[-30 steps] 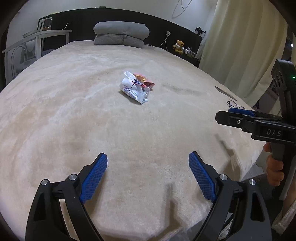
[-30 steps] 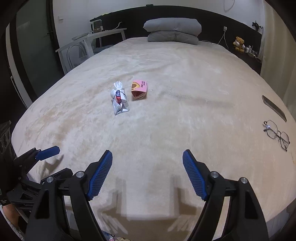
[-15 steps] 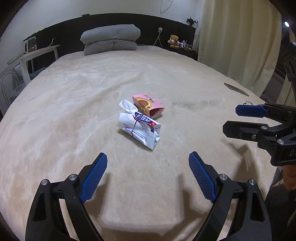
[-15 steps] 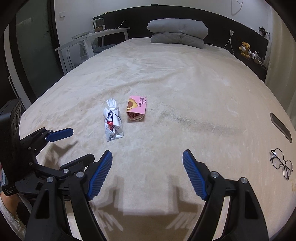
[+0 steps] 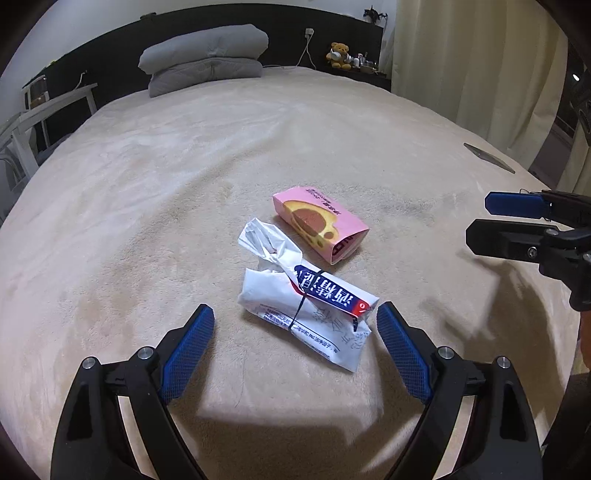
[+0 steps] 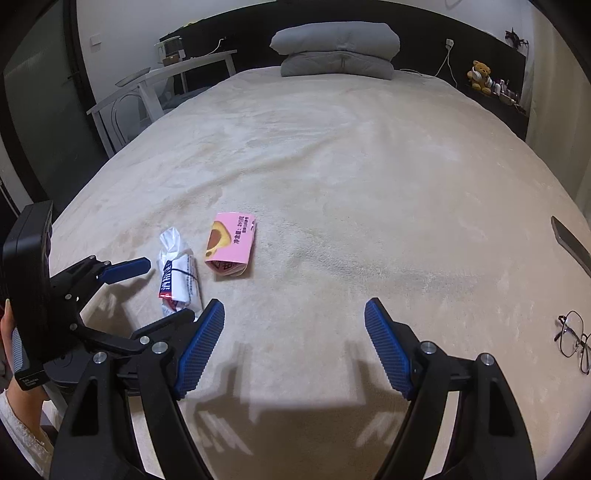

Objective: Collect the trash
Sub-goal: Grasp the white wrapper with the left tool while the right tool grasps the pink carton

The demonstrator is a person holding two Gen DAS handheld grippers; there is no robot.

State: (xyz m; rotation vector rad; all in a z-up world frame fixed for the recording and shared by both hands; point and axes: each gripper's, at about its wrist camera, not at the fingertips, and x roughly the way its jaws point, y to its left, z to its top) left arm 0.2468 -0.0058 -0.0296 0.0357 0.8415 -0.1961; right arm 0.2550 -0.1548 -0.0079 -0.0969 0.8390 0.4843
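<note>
a wide bed (image 5: 147,206) (image 6: 369,184) covered in a beige plush blanket fills both views; at its head two grey pillows (image 5: 205,55) (image 6: 338,48) lie stacked against a dark headboard (image 5: 110,62) (image 6: 240,33); cream curtains (image 5: 480,62) hang along one side; a white table (image 6: 173,70) stands on the other side of the bed; a small teddy bear (image 5: 338,55) (image 6: 480,74) sits on a dark shelf near the headboard.

the left tool (image 5: 295,330) (image 6: 147,286) hangs low over the blanket with its blue-padded jaws spread wide and nothing between the pads; the right tool (image 6: 294,325) (image 5: 498,218) is likewise released, jaws wide apart above bare blanket, well to the side of the trash.

the trash lies near the middle of the bed in two pieces; a crumpled white wrapper (image 5: 306,302) (image 6: 179,278) with blue and red print and a dark band around it rests just ahead of the left tool, its near end roughly between the two fingertips without touching them as far as can be seen; a pink snack box (image 5: 319,225) (image 6: 231,247) lies flat just beyond it, close beside but whether touching cannot be told.

a dark flat thing (image 6: 570,243) (image 5: 487,157) lies near the bed's edge; a pair of glasses (image 6: 574,341) rests on the blanket closer to the foot.
</note>
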